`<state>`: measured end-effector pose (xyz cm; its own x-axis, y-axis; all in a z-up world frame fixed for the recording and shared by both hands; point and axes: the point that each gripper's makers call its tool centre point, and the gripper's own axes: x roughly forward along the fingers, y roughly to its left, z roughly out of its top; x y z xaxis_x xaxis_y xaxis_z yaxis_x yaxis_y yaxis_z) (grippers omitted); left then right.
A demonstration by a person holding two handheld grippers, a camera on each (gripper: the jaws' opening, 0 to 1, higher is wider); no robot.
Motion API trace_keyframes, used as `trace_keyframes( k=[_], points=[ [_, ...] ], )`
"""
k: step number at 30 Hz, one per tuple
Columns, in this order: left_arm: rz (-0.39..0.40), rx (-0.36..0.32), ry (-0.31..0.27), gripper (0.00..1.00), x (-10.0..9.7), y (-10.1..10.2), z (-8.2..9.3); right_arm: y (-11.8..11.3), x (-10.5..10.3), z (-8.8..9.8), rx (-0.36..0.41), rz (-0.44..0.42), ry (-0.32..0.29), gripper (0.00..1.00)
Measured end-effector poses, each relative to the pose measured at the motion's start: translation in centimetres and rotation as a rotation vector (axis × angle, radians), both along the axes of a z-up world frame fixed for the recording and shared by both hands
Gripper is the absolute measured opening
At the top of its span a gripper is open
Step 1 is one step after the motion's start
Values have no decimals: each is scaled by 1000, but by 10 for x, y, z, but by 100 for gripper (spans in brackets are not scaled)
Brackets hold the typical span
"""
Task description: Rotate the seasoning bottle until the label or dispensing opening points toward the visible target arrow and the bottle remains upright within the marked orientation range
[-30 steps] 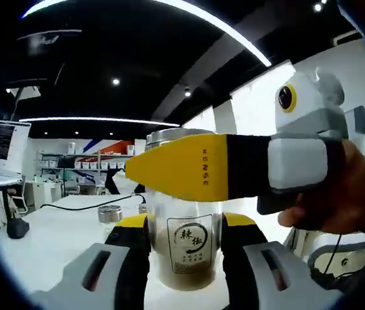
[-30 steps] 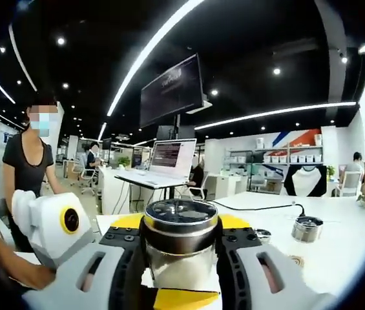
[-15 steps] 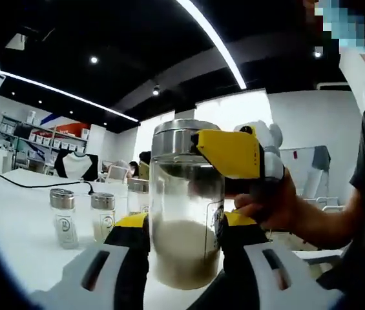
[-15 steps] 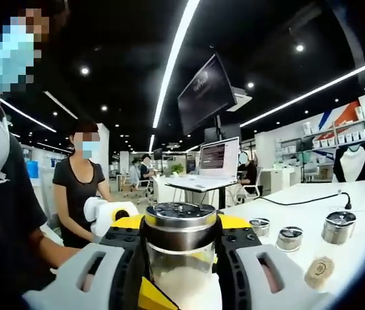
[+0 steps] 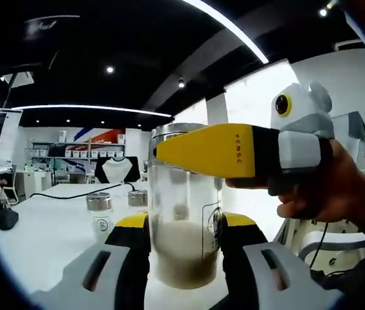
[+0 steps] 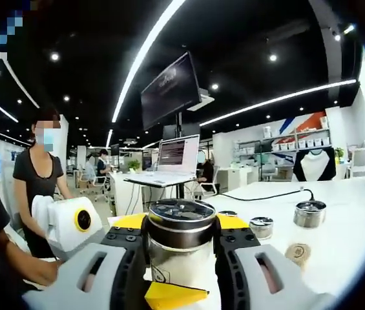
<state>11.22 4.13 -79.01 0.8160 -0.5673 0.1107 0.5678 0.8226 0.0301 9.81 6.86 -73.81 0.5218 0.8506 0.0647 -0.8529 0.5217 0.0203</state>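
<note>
Bottle: seasoning bottle (image 5: 183,219) upright on white table (image 5: 46,232), glass body, steel cap, pale powder filling lower part
Left gripper: left gripper (image 5: 183,242) jaws closed on bottle's lower body, both black pads touching glass
Right gripper: right gripper (image 6: 181,242) jaws clamped on cap/neck; seen from left gripper view as yellow jaw crossing bottle top, person's hand (image 5: 327,194) behind it
Label: label (image 5: 215,223) now only a sliver on bottle's right edge in left gripper view; 1 s ago it faced this camera square, 0.5 s ago same edge-on position
Change: bottle turned approx a quarter about its own axis over the last sec; both views swung w/ the hands meanwhile, so background shift is camera, not objects
Upright: no lean visible, base seems flat on table
Target arrow: not identifiable in either view, alignment unverified
Judgement: rotation under way, prob. mid-step; completion can't be confirmed w/o arrow
Nearby: spare shakers (image 5: 98,210) behind on table, well apart from grip
Risk: two-point hold, uneven twist could tip bottle
</note>
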Motion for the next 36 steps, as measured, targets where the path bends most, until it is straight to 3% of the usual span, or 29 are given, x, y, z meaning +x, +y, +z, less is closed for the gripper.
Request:
trace_keyframes(
  k=[5,13,18,24,26,29,34,36],
  points=[
    [20,10,-15,44,1,1,1,-5,10,1,121,-63,82,39],
    [25,20,-7,44,2,0,-4,-4,9,-6,90,-82,100,40],
    [22,19,-6,44,2,0,-5,-2,6,-7,47,-76,74,40],
    [13,20,-7,44,2,0,-6,-3,7,-10,57,-77,102,39],
    [-5,28,-4,44,1,-3,-7,-6,6,-10,25,-84,81,38],
    [-30,-1,-37,44,0,-6,-1,-10,6,-5,44,-89,65,38],
    [-135,-123,19,44,-1,-10,0,-14,10,-4,40,-81,60,38],
    [-132,-112,31,44,1,-8,-2,-16,11,-2,42,-88,45,38]
  ],
)
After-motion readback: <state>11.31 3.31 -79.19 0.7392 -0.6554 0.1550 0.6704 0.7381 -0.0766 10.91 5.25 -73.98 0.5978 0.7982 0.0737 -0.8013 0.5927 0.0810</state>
